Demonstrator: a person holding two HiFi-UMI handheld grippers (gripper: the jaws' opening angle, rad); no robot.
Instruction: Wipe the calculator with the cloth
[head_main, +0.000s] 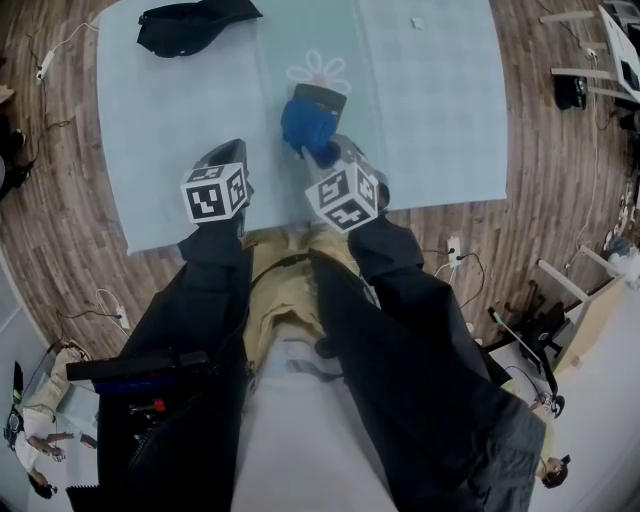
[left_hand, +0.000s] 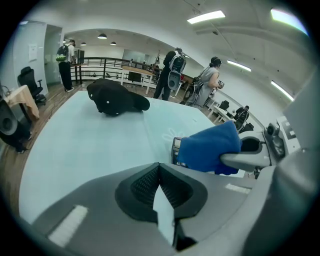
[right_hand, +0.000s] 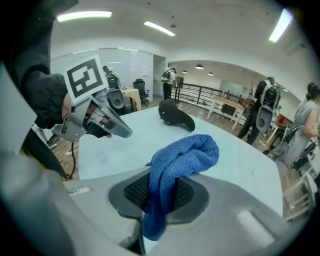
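Right hand-held gripper (right_hand: 161, 197) clamping cloth (right_hand: 182, 160), calculator (head_main: 322, 98) half-hidden

a pale blue surface (head_main: 430, 120) stands on a wooden floor (head_main: 560, 200), with a faint flower print (head_main: 318, 70) near its middle. a black bundle (head_main: 195, 25) lies at 11 o'clock and a small white scrap (head_main: 417, 22) at 1 o'clock. just toward 6 o'clock of the print lies the calculator (head_main: 322, 97), mostly hidden under a blue cloth (head_main: 308, 125).

No text, label or number is legible.
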